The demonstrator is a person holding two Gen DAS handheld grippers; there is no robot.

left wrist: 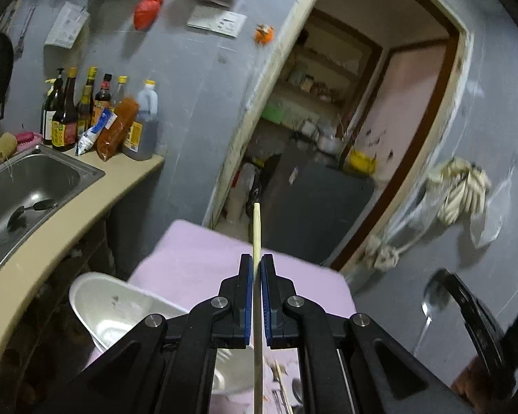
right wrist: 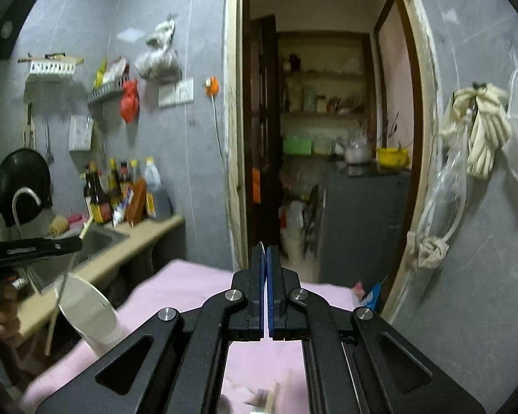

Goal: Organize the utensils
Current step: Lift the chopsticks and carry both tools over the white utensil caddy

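Carrying one chopstick (left wrist: 256, 241) clamped in our left hand-held gripper (left wrist: 257, 276) above the pink worktop (left wrist: 190, 258), we judge sorting underway; right hand-held gripper (right wrist: 266, 276) pinches a spoon (left wrist: 431, 296). Next: white container (left wrist: 114, 307), near left.

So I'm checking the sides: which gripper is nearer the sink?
Left. The left gripper is up beside the sink; the right gripper is farther off, over the pink cloth.

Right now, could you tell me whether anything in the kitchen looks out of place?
Yes: a dark ladle lies in the bottom of the sink, apart from the utensils on the pink table. Nothing looks spilled or broken.
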